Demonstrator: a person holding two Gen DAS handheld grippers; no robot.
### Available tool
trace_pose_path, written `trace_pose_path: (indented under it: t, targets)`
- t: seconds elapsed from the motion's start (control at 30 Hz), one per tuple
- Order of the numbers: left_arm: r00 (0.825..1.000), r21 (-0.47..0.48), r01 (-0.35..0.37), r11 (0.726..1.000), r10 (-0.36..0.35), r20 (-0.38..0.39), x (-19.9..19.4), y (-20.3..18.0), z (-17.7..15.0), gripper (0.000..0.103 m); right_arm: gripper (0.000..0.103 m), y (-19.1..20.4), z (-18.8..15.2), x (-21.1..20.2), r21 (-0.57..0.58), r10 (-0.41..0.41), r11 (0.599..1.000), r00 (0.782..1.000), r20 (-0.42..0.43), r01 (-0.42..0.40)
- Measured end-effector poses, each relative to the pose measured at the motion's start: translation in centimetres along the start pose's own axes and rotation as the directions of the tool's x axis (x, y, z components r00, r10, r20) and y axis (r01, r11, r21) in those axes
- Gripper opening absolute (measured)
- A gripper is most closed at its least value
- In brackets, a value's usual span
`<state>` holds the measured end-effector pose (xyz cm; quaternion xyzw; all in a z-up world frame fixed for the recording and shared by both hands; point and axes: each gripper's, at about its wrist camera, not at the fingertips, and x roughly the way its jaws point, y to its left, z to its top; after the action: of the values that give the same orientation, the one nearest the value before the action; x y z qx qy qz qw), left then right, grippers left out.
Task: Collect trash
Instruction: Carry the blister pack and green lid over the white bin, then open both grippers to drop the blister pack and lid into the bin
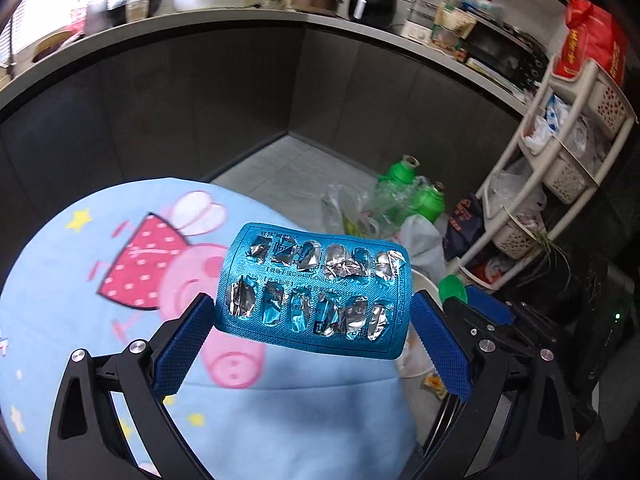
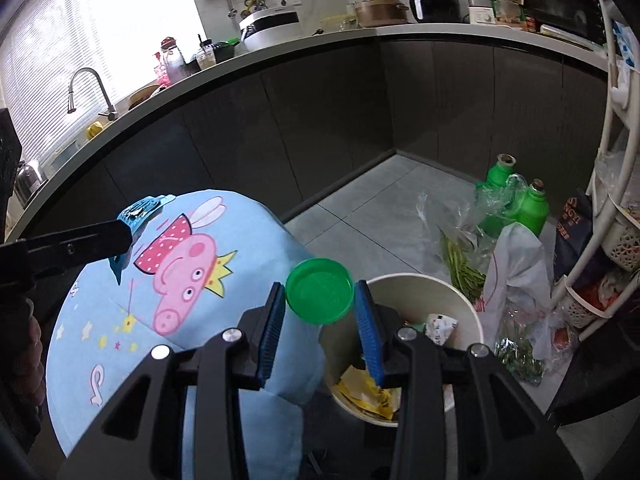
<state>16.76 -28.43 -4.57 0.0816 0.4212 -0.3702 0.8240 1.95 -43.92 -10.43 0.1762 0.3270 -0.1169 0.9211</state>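
— Blue foil, crumpled silver pockets: is that the blister pack (image 1: 314, 286) in the left gripper (image 1: 312, 340)?

— Yes. The emptied pill sheet sits crosswise between the two blue pads, its short ends pressed against them, so the jaws stand wide apart and are closed on it. It hangs in the air above the cloth-covered tabletop (image 1: 80, 320), over the edge nearest the floor.

— And from the other camera?

— The right wrist view shows the same blister pack (image 2: 140, 210) edge-on at the far left edge of the tabletop (image 2: 100, 312), held by the black left gripper (image 2: 124, 236).

— What does the right gripper (image 2: 320, 308) have?

— A green plastic lid (image 2: 320, 296), round, hollow side facing the camera. The jaws are partly open and clamp it by its rim on both sides. It is held just past the tabletop's right edge, beside the rim of the paper bucket (image 2: 460, 300).

— Where does the bucket stand?

— On the floor, close against the tabletop's right edge. Yellow wrappers and a crumpled white scrap lie inside it.

— Anything else nearby?

— Two green bottles (image 2: 520, 204) and plastic bags (image 2: 516, 264) on the tiled floor beyond the bucket, with a white basket rack (image 2: 608, 208) to the right. A kitchen counter (image 2: 280, 52) curves round behind.
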Motion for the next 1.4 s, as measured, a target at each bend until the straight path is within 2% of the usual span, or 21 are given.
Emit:
trace_pose_path:
  t: [0.27, 0.43, 0.67, 0.97, 1.3, 1.4]
  targets:
    - [0.994, 0.086, 0.081, 0.993, -0.075, -0.074, 5.1, -6.1, 0.6, 0.094, 0.036, -4.8, -2.2, 0.7, 0.06, -0.044, 0.997, 0.998, -0.035, 0.046]
    - [0.983, 0.108, 0.134, 0.985, -0.118, -0.139, 8.5, -8.7, 0.4, 0.094, 0.036, -7.2, -3.4, 1.9, 0.092, -0.071, 0.993, 0.995, -0.076, 0.078]
    - [0.975, 0.113, 0.145, 0.983, -0.122, -0.184, 11.8, -10.5, 0.0, 0.094, 0.036, -9.5, -4.8, 3.2, 0.129, -0.085, 0.987, 0.99, -0.114, 0.099]
    - [0.972, 0.092, 0.151, 0.984, -0.132, -0.193, 12.8, -10.3, 0.1, 0.094, 0.036, -10.7, -5.4, 4.3, 0.145, -0.07, 0.986, 0.989, -0.129, 0.088]
    - [0.984, 0.072, 0.107, 0.992, -0.095, -0.149, 11.8, -9.4, 0.6, 0.094, 0.036, -9.6, -5.9, 7.0, 0.135, -0.042, 0.989, 0.984, -0.174, 0.066]
    - [0.987, 0.084, 0.089, 0.993, -0.077, -0.143, 11.6, -9.4, 0.6, 0.094, 0.039, -9.2, -6.2, 8.0, 0.122, -0.033, 0.991, 0.981, -0.191, 0.057]
